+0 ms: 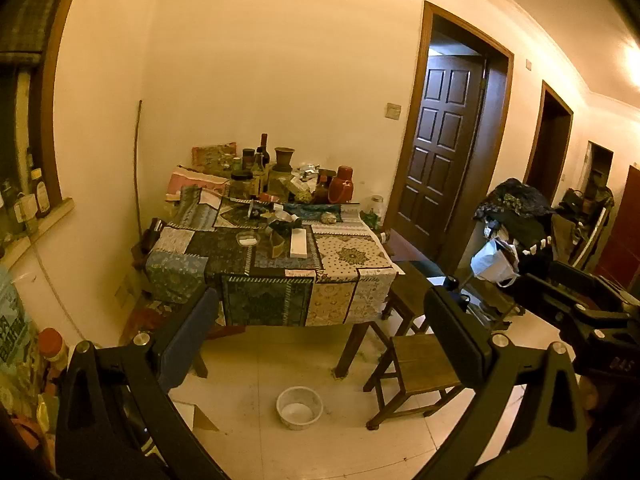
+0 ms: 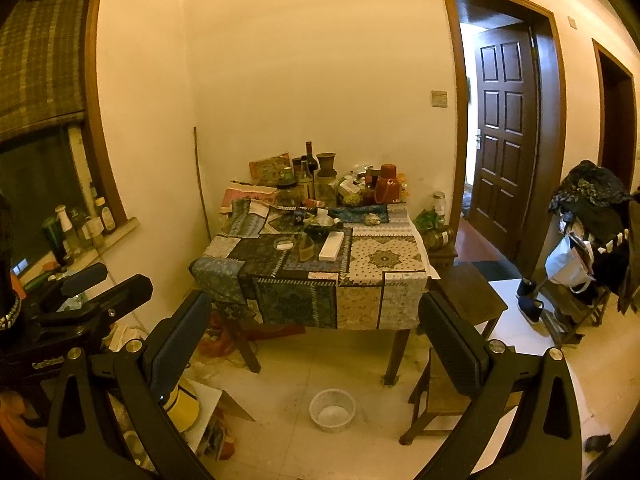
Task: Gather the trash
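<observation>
white, maybe trash, box point(image 2: 331, 249) beyond open claw point(image 2: 316, 344).

Bench cloth point(image 2: 320, 276): patchwork of dark blue, teal and cream panels with floral and medallion prints. On it, a white oblong box point(image 2: 331, 247) and a red flask point(image 2: 387, 189). Beneath the bench, a white bowl point(image 2: 332, 410) on pale cream floor tiles point(image 2: 288, 364). Right of the bench, a dark brown panelled door point(image 2: 502, 136). Walls point(image 2: 312, 60) cream-yellow.
</observation>
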`<state>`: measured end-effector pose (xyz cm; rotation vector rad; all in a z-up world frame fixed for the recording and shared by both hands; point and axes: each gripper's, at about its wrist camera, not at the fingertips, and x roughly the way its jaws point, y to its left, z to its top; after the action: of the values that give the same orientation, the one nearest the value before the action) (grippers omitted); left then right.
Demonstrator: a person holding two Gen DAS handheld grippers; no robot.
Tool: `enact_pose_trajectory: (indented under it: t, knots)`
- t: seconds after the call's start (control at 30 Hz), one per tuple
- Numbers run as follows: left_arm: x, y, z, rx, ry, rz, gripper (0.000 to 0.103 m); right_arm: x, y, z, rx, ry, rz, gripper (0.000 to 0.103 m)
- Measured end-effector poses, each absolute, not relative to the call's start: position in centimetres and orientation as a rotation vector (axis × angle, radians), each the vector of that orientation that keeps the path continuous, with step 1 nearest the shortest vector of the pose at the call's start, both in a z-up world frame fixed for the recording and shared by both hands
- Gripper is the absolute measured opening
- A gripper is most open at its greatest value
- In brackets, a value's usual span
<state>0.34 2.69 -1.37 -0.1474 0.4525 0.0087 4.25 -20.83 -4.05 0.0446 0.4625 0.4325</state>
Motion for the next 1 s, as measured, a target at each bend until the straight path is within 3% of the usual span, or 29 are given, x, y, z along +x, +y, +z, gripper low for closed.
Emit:
enact_pose_trajectory:
  t: [0.5,1.0]
  knots:
    - [3.0,4.9,-1.2,-0.135,0.443,0.008,0.103,6.4,-17.9,-3.0,0.01,0.443,0.326,0.103]
    - [16.1,6.8,-3.2,-0.194,0.485,0.08,0.103,18.2,-17.8,-4.1,-0.014,0.463,0.321,0.103]
